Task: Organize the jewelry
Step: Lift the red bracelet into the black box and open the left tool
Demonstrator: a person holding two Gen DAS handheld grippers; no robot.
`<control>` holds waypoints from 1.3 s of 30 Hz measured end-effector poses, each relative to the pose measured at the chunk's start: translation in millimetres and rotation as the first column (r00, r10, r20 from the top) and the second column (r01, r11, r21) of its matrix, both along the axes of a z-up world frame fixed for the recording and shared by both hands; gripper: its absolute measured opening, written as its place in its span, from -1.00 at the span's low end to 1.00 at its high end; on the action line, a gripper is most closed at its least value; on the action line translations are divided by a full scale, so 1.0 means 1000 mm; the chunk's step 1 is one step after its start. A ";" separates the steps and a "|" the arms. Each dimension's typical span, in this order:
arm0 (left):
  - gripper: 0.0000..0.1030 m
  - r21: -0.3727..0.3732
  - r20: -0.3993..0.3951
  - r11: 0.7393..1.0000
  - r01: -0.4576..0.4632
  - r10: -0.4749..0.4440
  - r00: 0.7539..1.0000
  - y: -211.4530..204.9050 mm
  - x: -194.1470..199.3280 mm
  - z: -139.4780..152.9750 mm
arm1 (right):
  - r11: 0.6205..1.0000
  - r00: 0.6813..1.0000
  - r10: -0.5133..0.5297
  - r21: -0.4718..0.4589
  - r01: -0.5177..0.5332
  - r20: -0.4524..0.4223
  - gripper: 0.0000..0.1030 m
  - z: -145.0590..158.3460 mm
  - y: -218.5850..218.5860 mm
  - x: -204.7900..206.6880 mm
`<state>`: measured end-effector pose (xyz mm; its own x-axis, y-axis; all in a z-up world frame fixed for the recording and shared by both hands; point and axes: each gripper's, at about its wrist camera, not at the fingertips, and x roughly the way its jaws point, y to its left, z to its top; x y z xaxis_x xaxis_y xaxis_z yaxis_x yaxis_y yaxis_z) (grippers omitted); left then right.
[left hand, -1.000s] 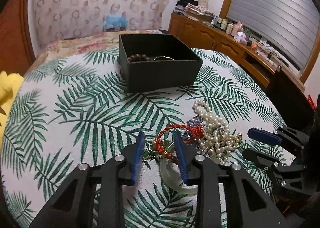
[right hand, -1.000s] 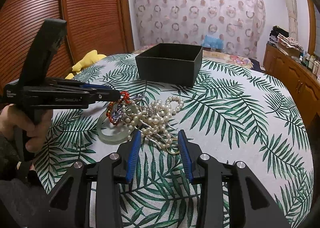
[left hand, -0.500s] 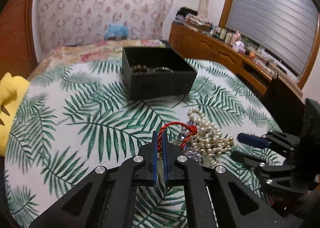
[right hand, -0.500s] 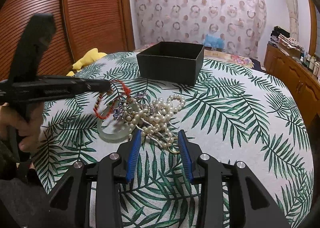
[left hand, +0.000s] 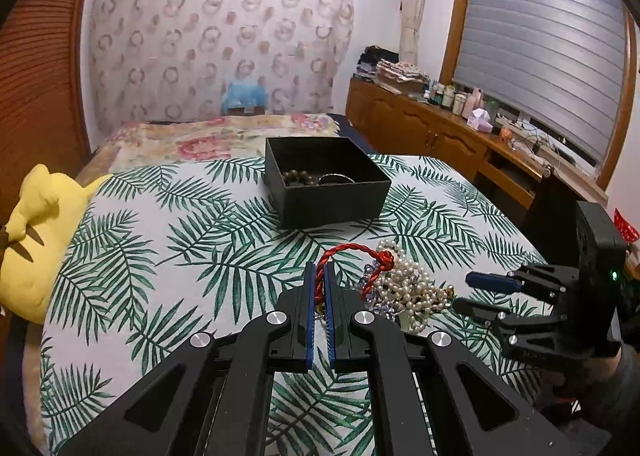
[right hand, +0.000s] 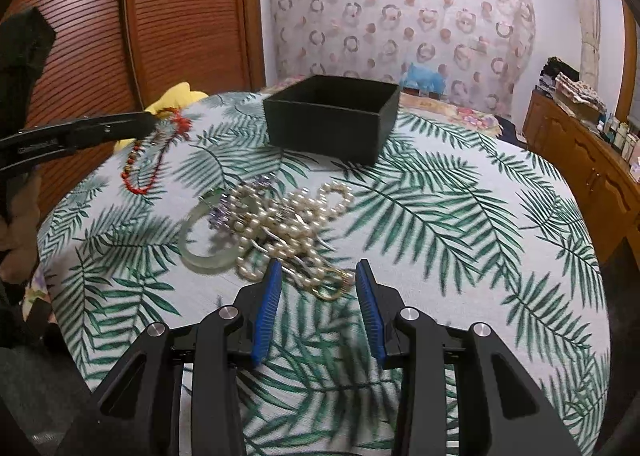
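My left gripper (left hand: 320, 272) is shut on a red cord bracelet (left hand: 352, 252) and holds it lifted above the table; in the right wrist view the bracelet (right hand: 146, 160) hangs from it at the left. A black open box (left hand: 326, 186) stands beyond, with a brown bead bracelet (left hand: 297, 177) inside. A pile of pearl strands (right hand: 288, 216), a purple bead piece (right hand: 222, 212) and a pale green jade bangle (right hand: 204, 240) lie on the leaf-print cloth. My right gripper (right hand: 316, 276) is open and empty, just in front of the pile.
A yellow plush toy (left hand: 36, 224) lies at the table's left edge. A bed with a floral cover (left hand: 208, 136) is behind the table. A wooden sideboard (left hand: 460, 136) with bottles runs along the right wall.
My left gripper closed on the red cord bracelet and lifted it up off the pile. My right gripper stayed open near the pearls.
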<state>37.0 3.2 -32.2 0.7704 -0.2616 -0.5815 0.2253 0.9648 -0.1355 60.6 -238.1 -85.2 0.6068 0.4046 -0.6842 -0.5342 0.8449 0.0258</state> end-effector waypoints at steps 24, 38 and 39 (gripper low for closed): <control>-0.93 0.015 -0.011 1.000 0.024 -0.024 1.000 -0.012 -0.002 -0.009 | 0.996 0.996 0.028 -0.086 -0.036 -0.089 -0.74 -0.014 0.003 0.032; -0.93 0.030 0.000 0.999 0.016 -0.016 1.000 -0.013 0.007 -0.003 | 0.998 1.000 0.011 -0.057 -0.011 0.003 -0.78 0.023 -0.008 0.042; -0.93 0.032 0.002 0.999 0.015 -0.015 1.000 -0.013 0.008 -0.002 | 0.999 1.000 0.014 -0.053 -0.014 0.014 -0.78 0.027 -0.006 0.044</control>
<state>45.3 -9.3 -34.0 0.7679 -0.2542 -0.5879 0.2399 0.9652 -0.1040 104.6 -244.5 -58.5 0.6109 0.3769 -0.6962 -0.5461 0.8373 -0.0259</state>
